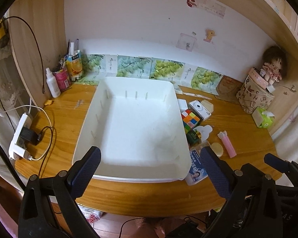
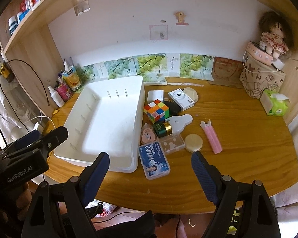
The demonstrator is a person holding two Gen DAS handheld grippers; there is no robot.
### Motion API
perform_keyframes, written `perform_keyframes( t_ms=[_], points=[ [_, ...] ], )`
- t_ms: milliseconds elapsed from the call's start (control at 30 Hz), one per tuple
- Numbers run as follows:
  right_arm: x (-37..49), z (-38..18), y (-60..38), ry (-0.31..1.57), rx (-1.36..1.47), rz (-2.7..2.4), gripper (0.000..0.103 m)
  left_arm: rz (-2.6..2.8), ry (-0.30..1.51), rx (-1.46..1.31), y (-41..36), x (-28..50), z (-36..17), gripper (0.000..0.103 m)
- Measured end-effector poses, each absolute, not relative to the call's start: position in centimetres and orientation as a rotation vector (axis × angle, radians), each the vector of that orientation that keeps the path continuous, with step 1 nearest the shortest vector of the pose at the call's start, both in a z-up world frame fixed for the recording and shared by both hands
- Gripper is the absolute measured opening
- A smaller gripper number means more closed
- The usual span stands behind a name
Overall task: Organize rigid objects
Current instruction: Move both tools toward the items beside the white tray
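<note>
A white tray [image 1: 129,175] [image 2: 93,163] lies empty on the wooden desk. Right of it sits a cluster: colour cube [image 2: 156,110] [image 1: 190,119], white camera [image 2: 181,99] [image 1: 199,109], green jar with gold lid [image 2: 162,129] [image 1: 194,136], blue-label case [image 2: 154,162] [image 1: 196,171], clear box [image 2: 171,143], round compact [image 2: 193,142] [image 1: 217,148], pink item [image 2: 211,138] [image 1: 228,143]. My left gripper [image 1: 150,154] hovers open over the tray's near edge. My right gripper [image 2: 150,159] hangs open above the blue-label case. Neither holds anything.
A spray bottle [image 1: 52,83], cups of pens [image 1: 64,78] and a power strip [image 1: 19,136] with cables occupy the left side. A patterned bag [image 2: 262,79] with a doll [image 2: 273,37] and a tissue pack [image 2: 276,103] stand at the back right. The left gripper [image 2: 31,138] shows at left in the right wrist view.
</note>
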State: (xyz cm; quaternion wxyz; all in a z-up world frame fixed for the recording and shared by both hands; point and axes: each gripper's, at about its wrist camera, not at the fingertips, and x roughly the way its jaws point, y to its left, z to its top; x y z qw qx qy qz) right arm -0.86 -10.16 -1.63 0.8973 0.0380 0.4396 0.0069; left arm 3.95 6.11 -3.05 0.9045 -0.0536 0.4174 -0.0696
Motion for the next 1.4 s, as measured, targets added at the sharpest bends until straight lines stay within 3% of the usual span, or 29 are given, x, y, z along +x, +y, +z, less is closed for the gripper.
perform_keyframes(
  t_ms=[700,900,1400],
  points=[
    [-0.6,-1.7,-11.2,0.947,0.026,0.018,0.085,-0.139,0.913,-0.177,4.4,3.6,-4.4,0.100],
    [-0.1,-2.3,-13.5,0.955,0.002,0.078,0.080,-0.081,0.906,-0.203,1.8,3.1,-4.6,0.100],
    [1.8,-2.5,-22.3,0.968,-0.065,0.283,0.080,0.123,0.920,-0.278,-6.6,1.3,-5.1,0.100]
  ],
)
